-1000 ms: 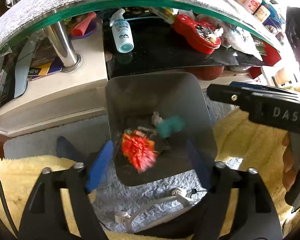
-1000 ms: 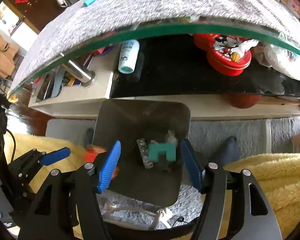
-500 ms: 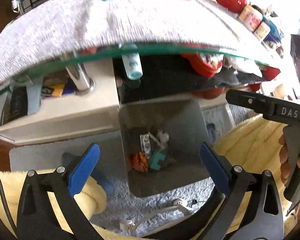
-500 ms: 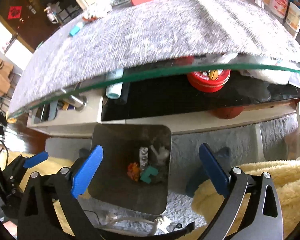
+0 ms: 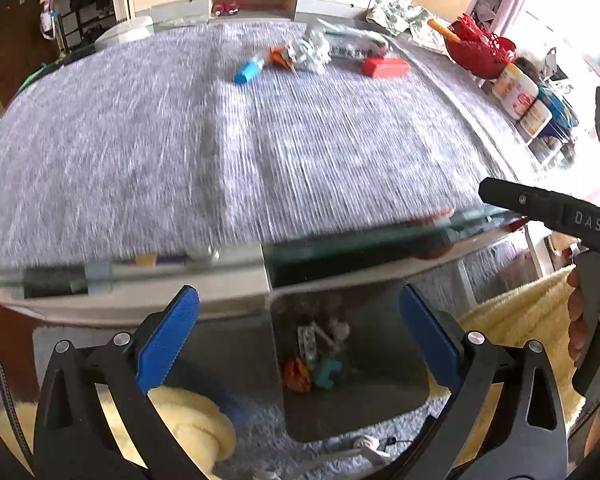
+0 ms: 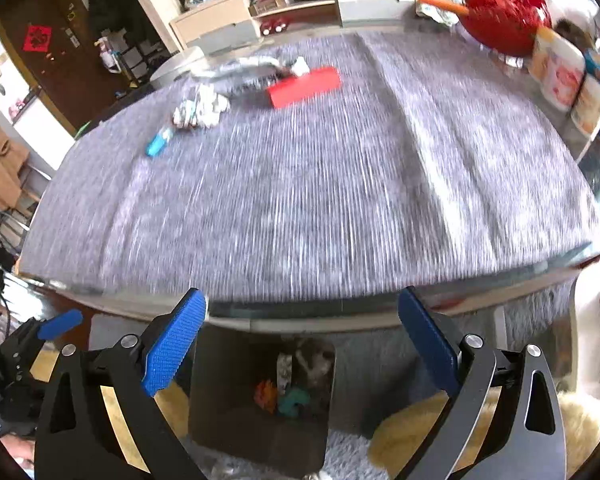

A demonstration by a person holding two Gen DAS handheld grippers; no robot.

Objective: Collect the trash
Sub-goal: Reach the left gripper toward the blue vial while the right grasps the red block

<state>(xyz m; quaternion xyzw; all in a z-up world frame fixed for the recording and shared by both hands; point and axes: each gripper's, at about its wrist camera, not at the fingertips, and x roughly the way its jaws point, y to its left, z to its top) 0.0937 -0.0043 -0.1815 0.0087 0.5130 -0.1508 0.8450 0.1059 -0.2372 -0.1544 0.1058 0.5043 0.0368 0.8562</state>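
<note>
Trash sits in the bin on the floor, 6 o'clock, between both wide-open, empty tools: left tool, right tool. More scraps lie way across the counter, 12 o'clock.

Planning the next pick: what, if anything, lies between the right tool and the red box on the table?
Nothing visible does. The right tool is open and empty above the bin, and only bare grey cloth stretches between it and the red box. The crumpled paper lies off to the box's left.
</note>
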